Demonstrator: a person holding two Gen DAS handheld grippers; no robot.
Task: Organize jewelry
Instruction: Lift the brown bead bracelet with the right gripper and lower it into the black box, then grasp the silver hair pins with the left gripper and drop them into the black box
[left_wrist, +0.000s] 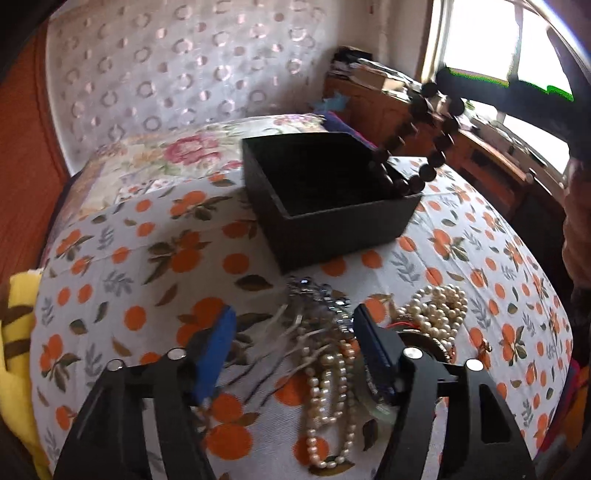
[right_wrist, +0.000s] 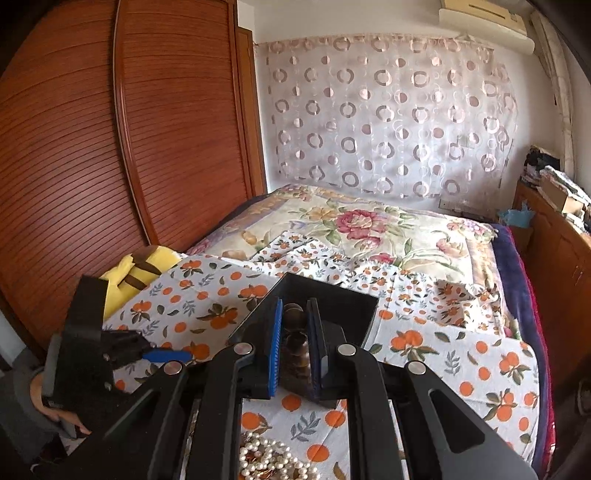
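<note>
An open black box (left_wrist: 321, 199) stands on the orange-print bedspread. My right gripper (right_wrist: 295, 314) is shut on a dark wooden bead necklace (right_wrist: 295, 332) and holds it above the box (right_wrist: 340, 299). In the left wrist view the necklace (left_wrist: 439, 144) hangs as a loop whose lower end dips into the box's right corner. My left gripper (left_wrist: 295, 325) is open low over a heap of jewelry: pearl strands (left_wrist: 328, 384), a silver-grey chain piece (left_wrist: 317, 295) and a cream pearl cluster (left_wrist: 436, 306). The pearls also show in the right wrist view (right_wrist: 273, 458).
The bed carries an orange-print cloth (left_wrist: 147, 258) and a floral quilt (right_wrist: 362, 229). A yellow plush toy (right_wrist: 144, 269) lies at the left edge. A wooden wardrobe (right_wrist: 110, 147) stands left, a cluttered wooden cabinet (left_wrist: 373, 107) right.
</note>
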